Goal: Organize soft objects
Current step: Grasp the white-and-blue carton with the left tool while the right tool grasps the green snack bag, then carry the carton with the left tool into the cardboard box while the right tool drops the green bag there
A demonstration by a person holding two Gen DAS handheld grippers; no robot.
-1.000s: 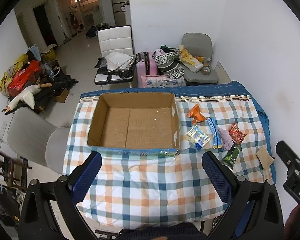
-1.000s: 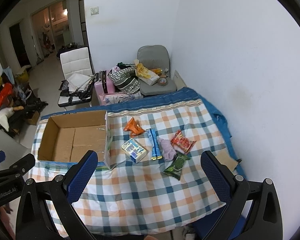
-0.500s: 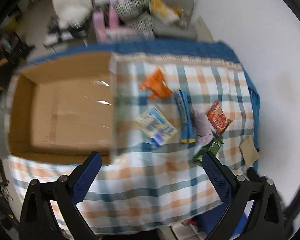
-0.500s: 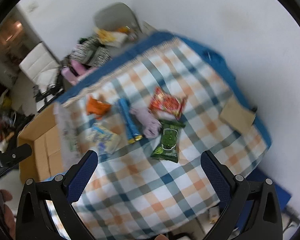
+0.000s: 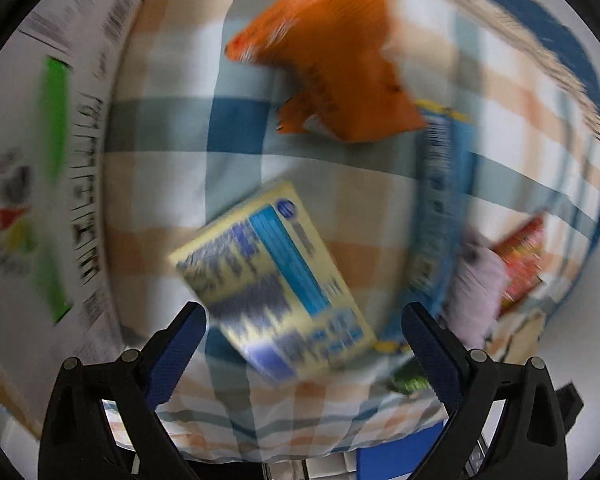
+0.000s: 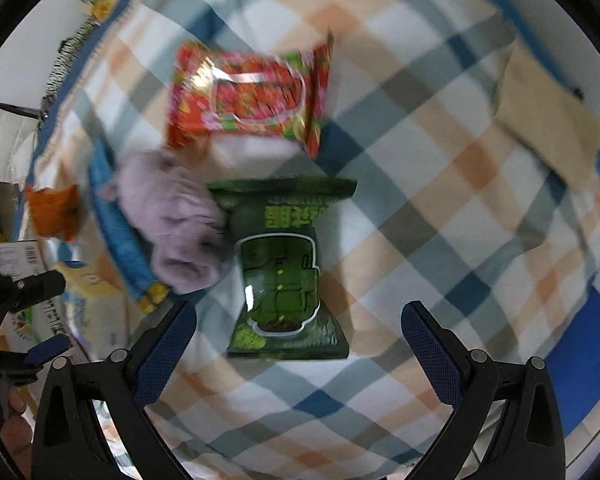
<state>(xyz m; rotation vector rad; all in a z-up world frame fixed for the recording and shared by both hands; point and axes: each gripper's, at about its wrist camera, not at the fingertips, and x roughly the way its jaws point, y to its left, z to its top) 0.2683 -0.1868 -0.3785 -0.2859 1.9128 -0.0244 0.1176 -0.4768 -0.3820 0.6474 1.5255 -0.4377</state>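
Note:
My left gripper (image 5: 302, 320) is open, low over a yellow-and-blue tissue pack (image 5: 274, 280) that lies between its fingers on the checked cloth (image 5: 172, 168). An orange packet (image 5: 332, 64), a blue tube pack (image 5: 440, 216) and a lilac cloth (image 5: 476, 288) lie beyond and to the right. My right gripper (image 6: 298, 318) is open, low over a green snack bag (image 6: 286, 276). A red snack bag (image 6: 252, 96) lies beyond it, the lilac cloth (image 6: 172, 220) to its left. The left gripper (image 6: 28, 320) shows at the left edge of the right wrist view.
The cardboard box wall (image 5: 48, 184) with printed labels stands close on the left. A tan cardboard piece (image 6: 548, 120) lies near the cloth's right edge. The orange packet (image 6: 54, 212), the blue tube pack (image 6: 120, 236) and the tissue pack (image 6: 96, 312) lie left of the lilac cloth.
Both grippers have dropped steeply towards the table. The left one has closed in on the tissue pack, the right one on the green snack bag. Both stay open.

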